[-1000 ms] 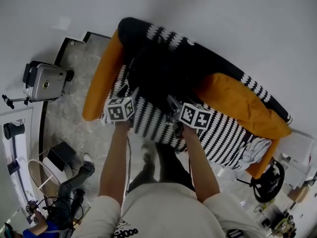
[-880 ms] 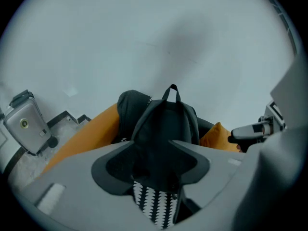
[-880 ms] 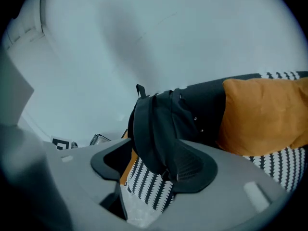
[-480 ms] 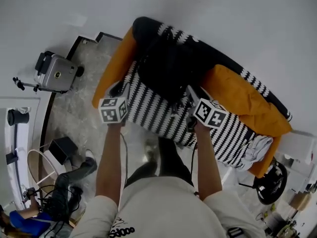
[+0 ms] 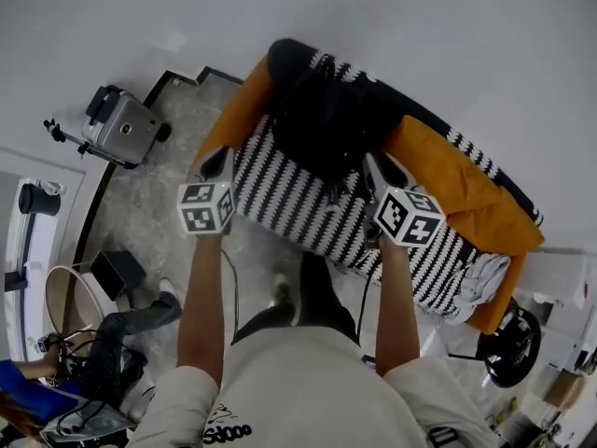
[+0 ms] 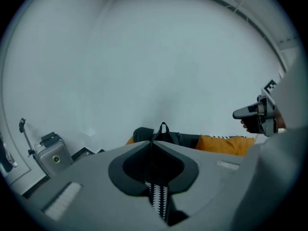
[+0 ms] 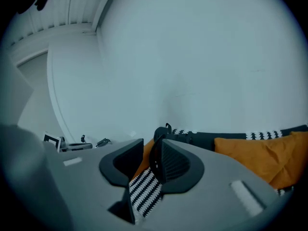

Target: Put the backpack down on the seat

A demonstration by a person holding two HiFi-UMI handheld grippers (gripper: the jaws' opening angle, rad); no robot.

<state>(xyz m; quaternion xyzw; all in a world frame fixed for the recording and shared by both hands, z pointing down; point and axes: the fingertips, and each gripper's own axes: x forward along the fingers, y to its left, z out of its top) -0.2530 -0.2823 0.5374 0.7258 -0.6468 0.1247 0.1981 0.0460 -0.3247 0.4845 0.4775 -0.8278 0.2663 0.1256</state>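
While both grippers hang clear of it, the backpack (image 5: pixel 322 129) is already down on the seat (image 5: pixel 289 199), a black-and-white striped sofa cushion, its back against the dark backrest. Task looks done from here.

Left gripper (image 5: pixel 219 161): jaws pressed together, nothing in them. Right gripper (image 5: pixel 378 171): jaws have just been closing, with a gap left between them. Only striped fabric shows through the gap, so it grips nothing.

Key relation: the backpack lies ahead of and below both grippers, between their lines of aim. Its long axis runs from the backrest toward the seat's front edge, with the carry loop at the backrest end. The right gripper is nearer, just beside the bag's lower end where the loose straps trail. The left one stands farther off, over the seat's front corner by the orange side cushion (image 5: pixel 233 124). Any re-grip would likely fall to the right hand.

View differences: the head view gives the whole layout, with bag, seat, both arms and a silver case on the floor (image 5: pixel 121 129), but not the jaw gaps. The left gripper view shows the carry loop standing up (image 6: pixel 163 127) right over its shut tips, plus the right gripper off at the side (image 6: pixel 257 117). The right gripper view shows its own gap and the bag's top (image 7: pixel 168 133) past the jaws; the left gripper is not visible there.
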